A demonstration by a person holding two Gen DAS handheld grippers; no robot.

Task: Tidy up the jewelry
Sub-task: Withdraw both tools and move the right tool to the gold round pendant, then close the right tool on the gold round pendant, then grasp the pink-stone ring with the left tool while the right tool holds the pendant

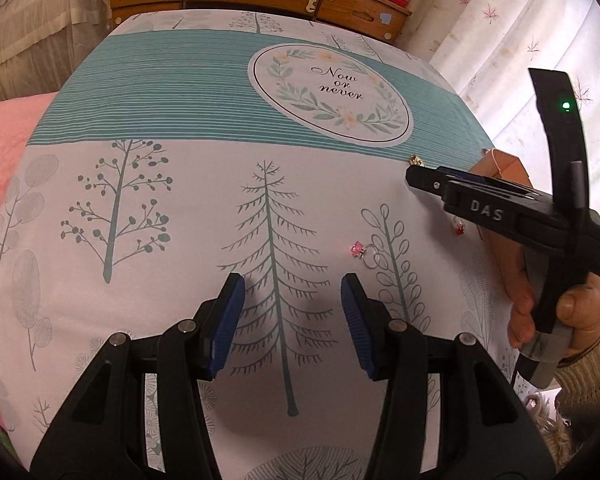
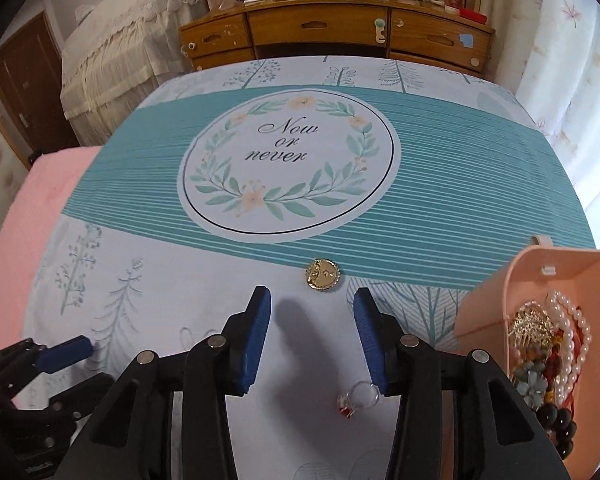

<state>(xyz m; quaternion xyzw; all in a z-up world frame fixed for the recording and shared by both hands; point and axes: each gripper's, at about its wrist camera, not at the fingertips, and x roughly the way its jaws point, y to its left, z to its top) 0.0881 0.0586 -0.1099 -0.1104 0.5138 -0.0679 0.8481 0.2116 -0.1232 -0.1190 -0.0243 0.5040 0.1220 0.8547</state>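
My left gripper point(image 1: 292, 288) is open and empty above the tablecloth. A silver ring with a pink stone point(image 1: 364, 254) lies just ahead and right of its right finger. My right gripper point(image 2: 312, 304) is open and empty. A gold round brooch point(image 2: 322, 275) lies just ahead of it. A silver ring with a red stone point(image 2: 358, 397) lies under its right finger point(image 2: 374, 344); it also shows in the left wrist view point(image 1: 459, 226). A peach jewelry box point(image 2: 540, 284) stands open at the right, holding pearls, beads and hair clips. The right gripper shows in the left wrist view point(image 1: 416, 178), its tip by the brooch point(image 1: 415, 159).
The table wears a printed cloth with a teal band point(image 2: 440, 208) and a round "Now or never" emblem point(image 2: 288, 160). A wooden dresser point(image 2: 320, 32) stands behind the table. Pink bedding point(image 1: 4, 144) lies at the left. A curtain point(image 1: 500, 40) hangs at the right.
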